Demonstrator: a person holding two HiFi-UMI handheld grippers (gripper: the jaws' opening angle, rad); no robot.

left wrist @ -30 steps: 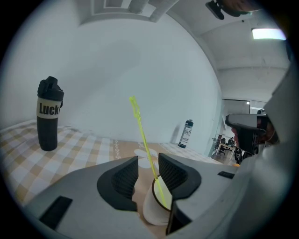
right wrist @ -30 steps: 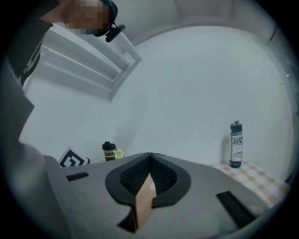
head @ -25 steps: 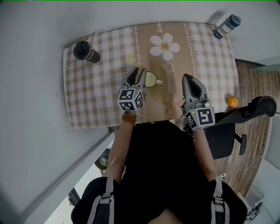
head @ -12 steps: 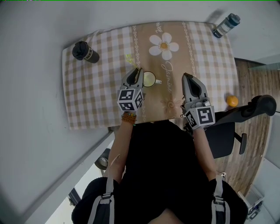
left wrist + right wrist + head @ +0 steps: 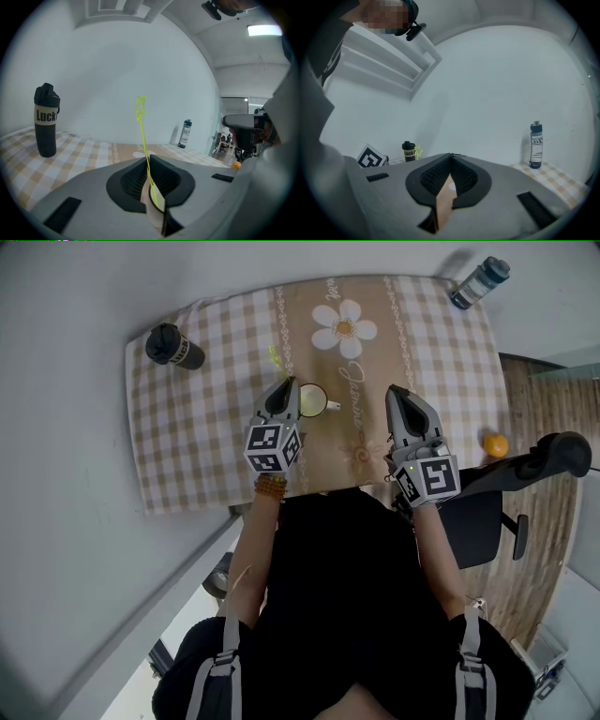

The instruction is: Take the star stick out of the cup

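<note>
A thin yellow-green star stick [image 5: 275,360] leans out of a white cup [image 5: 313,400] on the checked tablecloth. My left gripper [image 5: 286,388] sits just left of the cup, its jaws closing, with the stick's shaft pinched between the pads. In the left gripper view the star stick [image 5: 141,108] rises straight up from between the pads of the left gripper [image 5: 146,161]. My right gripper [image 5: 396,393] hovers right of the cup, apart from it. In its own view the right gripper [image 5: 450,157] is shut on nothing.
A black bottle [image 5: 173,348] stands at the cloth's far left, and a blue-capped bottle [image 5: 473,285] at its far right corner. An orange [image 5: 496,444] and a black office chair [image 5: 525,474] lie past the table's right edge. A daisy print [image 5: 344,327] marks the cloth beyond the cup.
The left gripper's jaws have come together around the stick beside the cup. The right gripper has kept its place.
</note>
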